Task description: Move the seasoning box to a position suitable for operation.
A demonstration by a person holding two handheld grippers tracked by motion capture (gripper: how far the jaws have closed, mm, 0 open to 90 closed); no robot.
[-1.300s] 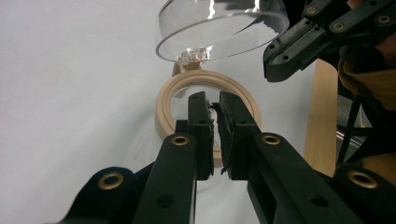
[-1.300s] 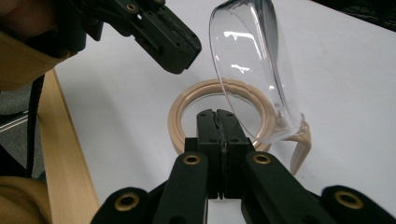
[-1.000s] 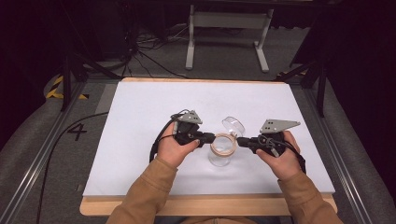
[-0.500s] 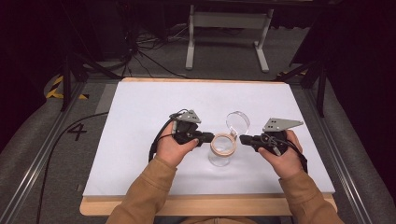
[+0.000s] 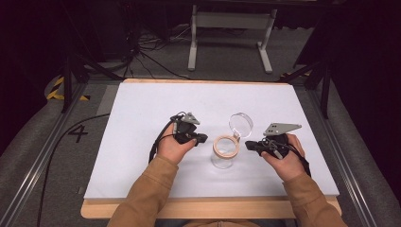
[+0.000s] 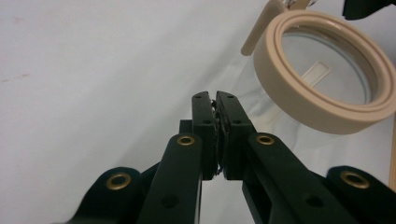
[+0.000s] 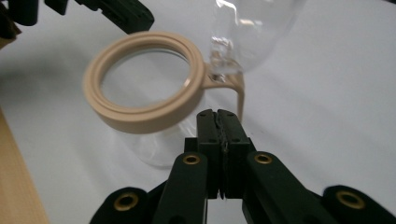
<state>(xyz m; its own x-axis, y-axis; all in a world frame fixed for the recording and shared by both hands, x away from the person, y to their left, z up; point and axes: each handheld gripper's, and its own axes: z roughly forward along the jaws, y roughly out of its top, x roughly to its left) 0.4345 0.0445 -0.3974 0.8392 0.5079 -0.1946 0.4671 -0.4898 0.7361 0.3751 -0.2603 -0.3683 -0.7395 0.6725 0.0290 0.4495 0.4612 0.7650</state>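
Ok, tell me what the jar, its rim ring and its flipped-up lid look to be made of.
Jar: clear, glossy, glass or hard plastic; the table shows through it.
Rim ring: matte beige, looks like plastic or silicone, opaque, moulded with a stepped edge.
Lid: transparent and shiny, with bright reflections; glass or clear plastic, can't tell which.

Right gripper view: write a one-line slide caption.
Shut right claw points at an open clear jar with a beige rim ring, its clear lid flipped up.
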